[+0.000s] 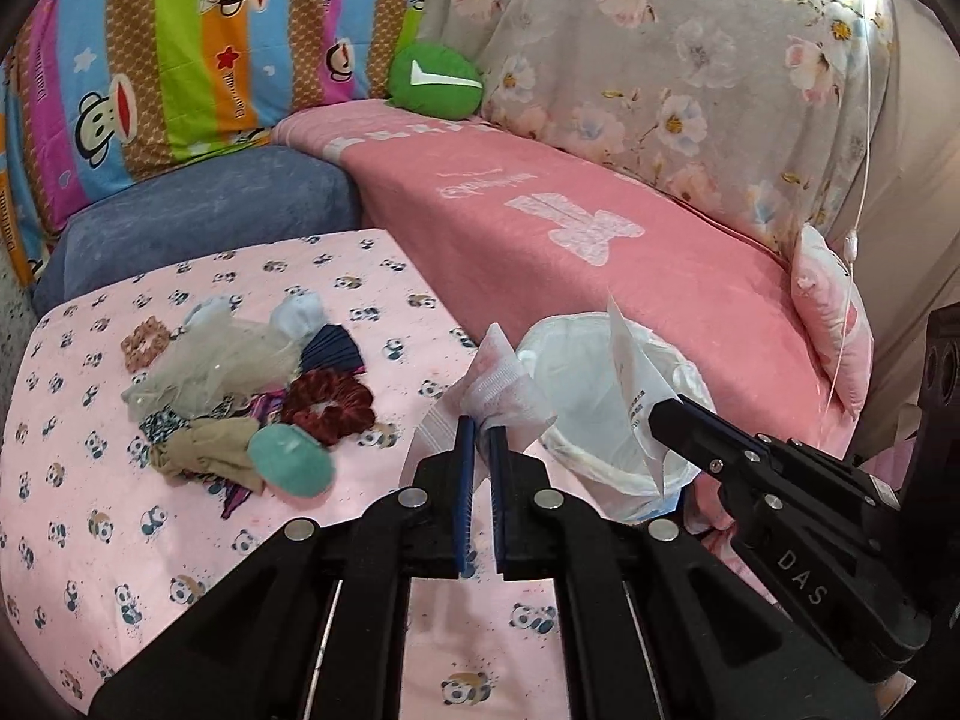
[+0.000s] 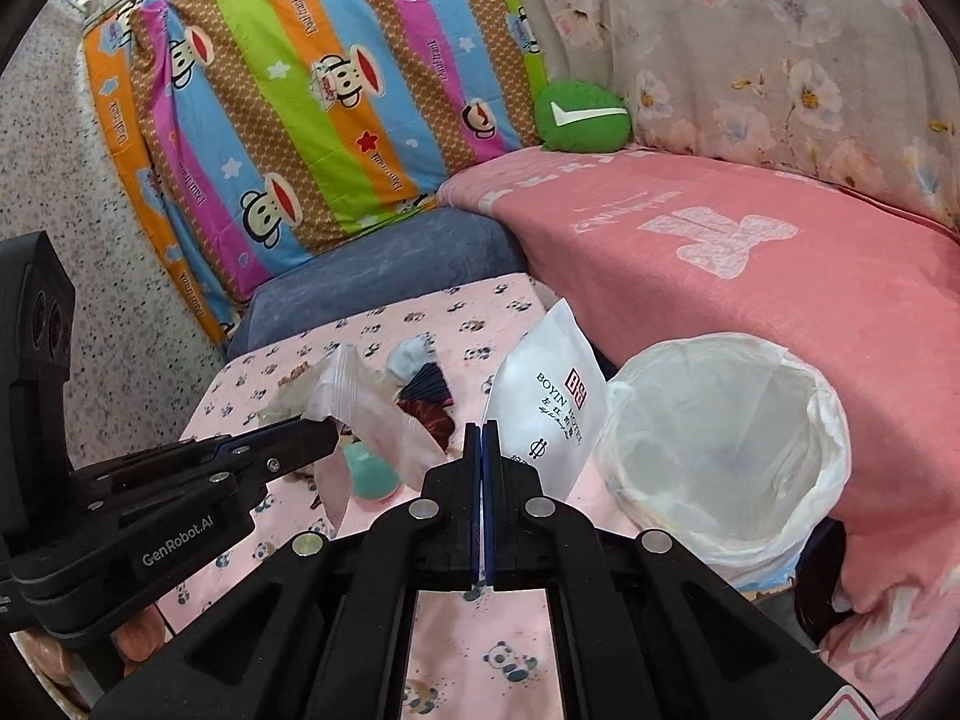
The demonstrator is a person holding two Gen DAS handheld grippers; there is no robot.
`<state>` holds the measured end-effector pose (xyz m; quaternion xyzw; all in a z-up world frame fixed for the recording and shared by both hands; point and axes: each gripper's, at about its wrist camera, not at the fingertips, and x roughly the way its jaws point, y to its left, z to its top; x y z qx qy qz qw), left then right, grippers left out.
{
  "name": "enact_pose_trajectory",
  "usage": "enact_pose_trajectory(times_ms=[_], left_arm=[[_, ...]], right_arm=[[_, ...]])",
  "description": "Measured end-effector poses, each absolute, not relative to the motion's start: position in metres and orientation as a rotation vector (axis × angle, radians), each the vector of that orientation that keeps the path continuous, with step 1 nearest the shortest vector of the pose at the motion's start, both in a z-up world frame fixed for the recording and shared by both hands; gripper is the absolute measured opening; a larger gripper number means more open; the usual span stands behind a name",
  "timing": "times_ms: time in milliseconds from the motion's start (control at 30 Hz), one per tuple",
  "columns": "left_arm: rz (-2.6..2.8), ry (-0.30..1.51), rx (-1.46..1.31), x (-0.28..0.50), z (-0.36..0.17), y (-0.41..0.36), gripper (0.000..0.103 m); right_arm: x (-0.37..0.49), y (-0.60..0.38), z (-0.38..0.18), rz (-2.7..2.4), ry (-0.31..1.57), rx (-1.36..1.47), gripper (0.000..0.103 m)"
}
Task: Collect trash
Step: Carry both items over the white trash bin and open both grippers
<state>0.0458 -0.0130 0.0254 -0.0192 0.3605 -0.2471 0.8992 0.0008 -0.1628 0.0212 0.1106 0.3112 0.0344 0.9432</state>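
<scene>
place: home living or bedroom corner
seating: pink blanket (image 1: 600, 252) is spread over a sofa, floral sheet (image 1: 690, 60) draped behind
bedding: cartoon-monkey quilt (image 1: 180, 60) is propped upright
table: panda-print cloth (image 1: 90, 480) is laid, hair scrunchies (image 1: 240, 396) piled on it

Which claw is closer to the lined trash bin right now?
Right. The right claw, holding a white packet, sits beside the bin; the left claw, gripping a wrapper, is farther over the table.

Thin, crinkled, translucent plastic wrapper (image 1: 501, 384) was pinched between the left jaws; a matt white packet (image 2: 543, 384) was clamped in the right jaws; beyond them, a glossy plastic bin liner (image 2: 720, 438).
</scene>
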Motion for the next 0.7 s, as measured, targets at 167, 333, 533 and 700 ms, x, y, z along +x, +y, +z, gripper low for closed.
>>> enact_pose_trajectory(times_ms=[167,333,533,700], left_arm=[[-0.584,0.741,-0.028,0.055,0.03,-0.056,0.005],[-0.648,0.752,-0.016,0.066,0.029,-0.098,0.005],[-0.698,0.773,-0.014,0.086,0.023,-0.137,0.005],[-0.711,0.792,-0.02,0.102,0.014,-0.156,0.005]], right_arm=[[0.005,-0.203,0.026,0.011,0.612,0.252,0.001],[0.014,-0.24,0.023,-0.032,0.613,0.287,0.001],[0.026,-0.272,0.011,-0.079,0.634,0.311,0.001],[0.04,-0.286,0.002,-0.102,0.649,0.317,0.001]])
